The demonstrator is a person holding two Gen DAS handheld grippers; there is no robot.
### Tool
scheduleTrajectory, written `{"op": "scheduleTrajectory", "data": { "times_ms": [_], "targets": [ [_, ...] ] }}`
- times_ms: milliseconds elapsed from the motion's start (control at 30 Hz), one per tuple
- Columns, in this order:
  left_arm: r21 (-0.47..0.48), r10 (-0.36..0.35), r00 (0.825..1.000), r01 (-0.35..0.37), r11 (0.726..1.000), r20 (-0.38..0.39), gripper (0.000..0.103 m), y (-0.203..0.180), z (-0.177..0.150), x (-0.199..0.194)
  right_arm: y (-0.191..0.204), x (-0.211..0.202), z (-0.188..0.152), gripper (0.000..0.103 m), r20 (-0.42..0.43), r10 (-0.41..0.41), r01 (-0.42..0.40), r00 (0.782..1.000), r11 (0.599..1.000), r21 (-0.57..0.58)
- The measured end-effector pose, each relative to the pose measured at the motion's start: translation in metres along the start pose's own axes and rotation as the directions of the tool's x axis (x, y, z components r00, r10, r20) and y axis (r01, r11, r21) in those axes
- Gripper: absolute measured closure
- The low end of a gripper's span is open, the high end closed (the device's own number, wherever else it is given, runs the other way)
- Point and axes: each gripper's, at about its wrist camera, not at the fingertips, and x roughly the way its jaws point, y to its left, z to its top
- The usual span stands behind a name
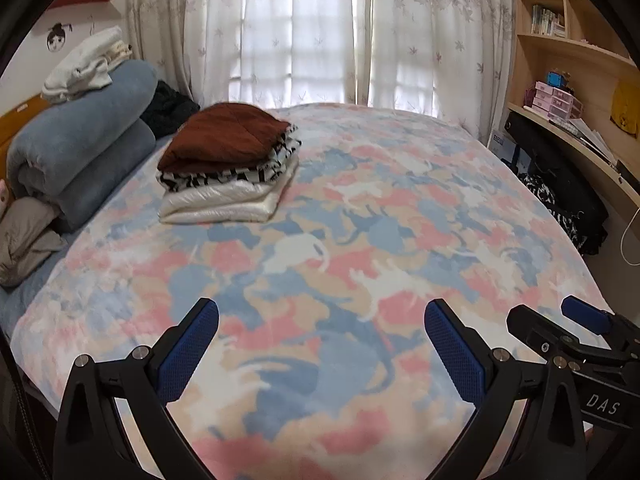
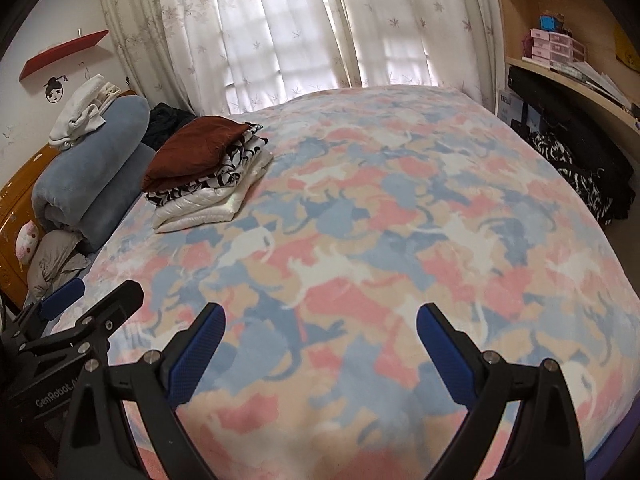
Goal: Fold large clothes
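A stack of folded clothes lies on the far left of the bed: a rust-brown garment on top, a black-and-white patterned one under it, a shiny white one at the bottom. It also shows in the right wrist view. My left gripper is open and empty, held over the near part of the bed. My right gripper is open and empty beside it; it also shows at the right edge of the left wrist view. Both are well short of the stack.
The bed carries a pink, blue and cream cat-print blanket. A rolled blue duvet with white clothes on top lies at the headboard. Dark clothes hang by the wooden desk and shelves on the right. Curtains behind.
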Motion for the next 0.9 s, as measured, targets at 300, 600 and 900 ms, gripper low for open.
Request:
{"op": "scheduleTrajectory", "data": {
  "times_ms": [300,600,900],
  "targets": [
    [-0.004,-0.004,1.0,0.003,1.0,-0.027,0.001,-0.002,-0.008,0.005,-0.002,0.003,-0.007,0.006,-0.006,0.001,-0.001,1.0,1.0,0.006],
    [-0.02,-0.013,0.999,0.012,1.0,-0.041,0.001,0.004,-0.013,0.005,-0.003,0.004,-0.011,0.006,-0.005,0.009,-0.009,1.0,1.0,0.0],
    [-0.026,-0.019,0.999,0.018,1.0,-0.045,0.001,0.005,-0.015,0.005,-0.003,0.003,-0.011,0.006,0.0,0.008,-0.008,1.0,1.0,-0.002]
  ]
}}
